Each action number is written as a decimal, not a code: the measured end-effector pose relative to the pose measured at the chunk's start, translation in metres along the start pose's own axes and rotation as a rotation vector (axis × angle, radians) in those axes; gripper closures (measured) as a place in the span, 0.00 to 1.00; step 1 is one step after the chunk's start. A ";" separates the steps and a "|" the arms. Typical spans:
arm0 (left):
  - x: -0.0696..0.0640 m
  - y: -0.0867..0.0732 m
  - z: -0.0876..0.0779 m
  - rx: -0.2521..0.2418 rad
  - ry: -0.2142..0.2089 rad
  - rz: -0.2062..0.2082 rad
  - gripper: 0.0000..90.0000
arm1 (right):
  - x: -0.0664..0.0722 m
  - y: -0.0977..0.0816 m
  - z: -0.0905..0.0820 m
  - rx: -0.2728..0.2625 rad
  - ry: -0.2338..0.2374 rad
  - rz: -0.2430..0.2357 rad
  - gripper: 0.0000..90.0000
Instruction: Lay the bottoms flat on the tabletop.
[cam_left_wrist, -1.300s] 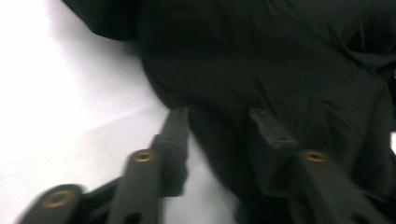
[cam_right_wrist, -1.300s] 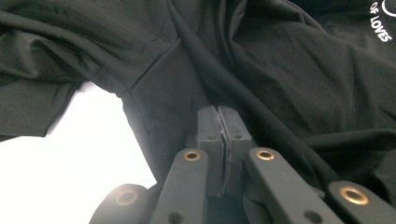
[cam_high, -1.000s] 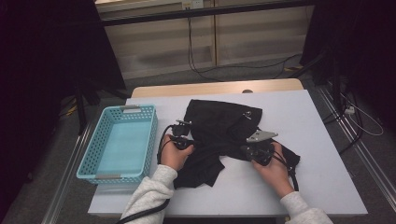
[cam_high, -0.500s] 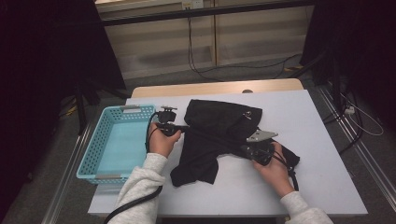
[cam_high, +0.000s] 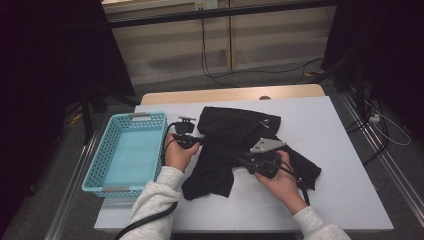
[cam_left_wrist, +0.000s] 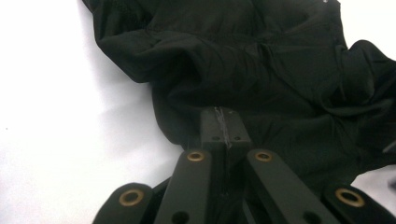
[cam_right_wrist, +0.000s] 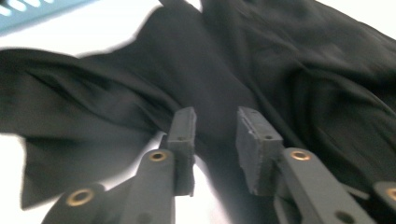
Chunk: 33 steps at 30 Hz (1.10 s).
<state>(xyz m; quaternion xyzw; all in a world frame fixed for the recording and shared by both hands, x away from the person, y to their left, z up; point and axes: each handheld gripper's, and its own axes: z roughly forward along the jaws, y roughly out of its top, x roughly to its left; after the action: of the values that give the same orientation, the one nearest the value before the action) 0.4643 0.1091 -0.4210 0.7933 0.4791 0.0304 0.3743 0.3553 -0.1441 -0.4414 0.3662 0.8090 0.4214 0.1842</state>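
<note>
From above, I see the black garment (cam_high: 235, 145) on the desk (cam_high: 340, 165) just right of the blue basket (cam_high: 127, 150), both tongs on it. My left tongs (cam_left_wrist: 223, 126) are pressed together, pinching its fabric. My right tongs (cam_right_wrist: 215, 135) have just been opening, pads apart over the cloth.

No readable text, labels, brands or numbers. A small white mark on the black garment (cam_high: 263, 124) is too tiny to make out.
</note>
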 end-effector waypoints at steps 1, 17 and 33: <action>-0.001 0.000 0.000 0.000 -0.004 -0.001 1.00 | 0.004 0.003 0.003 -0.004 0.018 -0.008 0.67; -0.001 0.001 -0.005 -0.014 -0.040 -0.011 1.00 | 0.020 0.008 0.055 0.080 0.102 -0.042 0.83; -0.004 0.000 0.001 -0.032 -0.082 0.007 0.99 | -0.020 0.012 0.004 -0.012 0.046 0.006 0.98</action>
<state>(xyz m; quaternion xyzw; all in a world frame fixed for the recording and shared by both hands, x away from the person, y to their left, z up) 0.4630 0.1051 -0.4206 0.7895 0.4601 0.0069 0.4063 0.3763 -0.1519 -0.4343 0.3576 0.8094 0.4351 0.1664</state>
